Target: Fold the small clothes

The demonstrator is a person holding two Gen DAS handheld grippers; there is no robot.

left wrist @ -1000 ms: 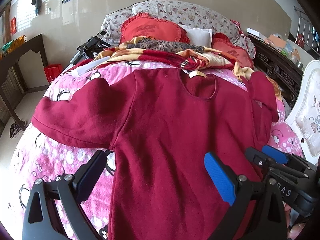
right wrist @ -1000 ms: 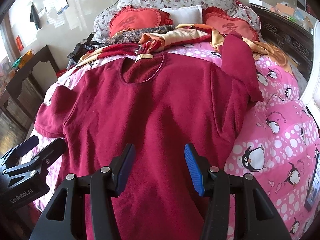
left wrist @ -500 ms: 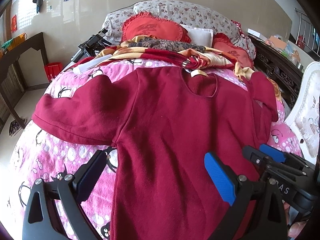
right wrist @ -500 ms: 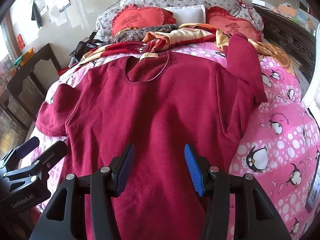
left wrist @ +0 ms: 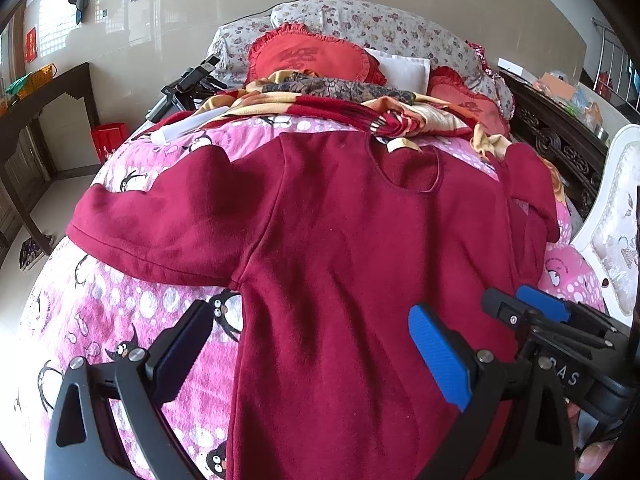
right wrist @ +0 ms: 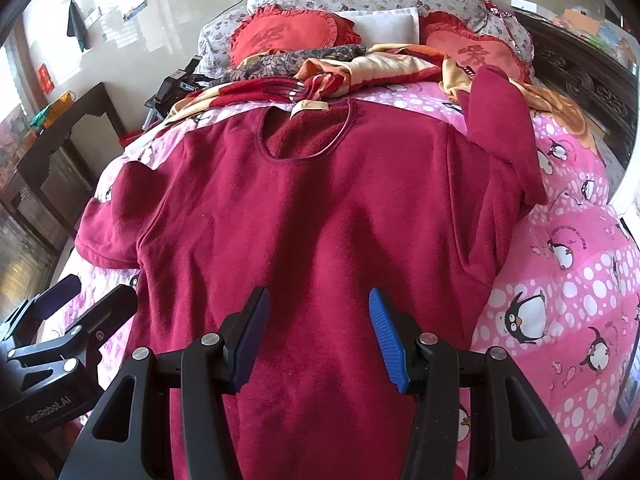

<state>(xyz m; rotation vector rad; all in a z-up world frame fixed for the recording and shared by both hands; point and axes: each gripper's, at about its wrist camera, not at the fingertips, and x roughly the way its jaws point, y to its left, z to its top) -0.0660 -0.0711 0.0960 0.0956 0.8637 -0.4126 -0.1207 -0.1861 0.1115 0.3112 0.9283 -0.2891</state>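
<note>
A dark red long-sleeved top [left wrist: 340, 248] lies spread face up on the pink penguin-print bedcover [left wrist: 132, 312], neck opening away from me. Its left sleeve [left wrist: 168, 224] stretches out flat; its right sleeve [right wrist: 504, 128] is folded up toward the pillows. My left gripper [left wrist: 312, 344] is open and empty, hovering over the top's lower left edge. My right gripper [right wrist: 318, 328] is open and empty over the lower middle of the top [right wrist: 320, 220]. Each gripper shows at the edge of the other's view: the left gripper [right wrist: 68, 316] and the right gripper [left wrist: 532, 312].
Red heart cushions [left wrist: 308, 56] and a crumpled patterned blanket [left wrist: 360, 108] lie at the bed's head. A dark wooden table [left wrist: 40, 96] stands left of the bed. A carved dark headboard and a white chair [left wrist: 616, 216] stand at the right.
Both grippers have drifted slightly over the top, so the garment sits a little lower and nearer in view. Both stay open; the top has not been moved.
</note>
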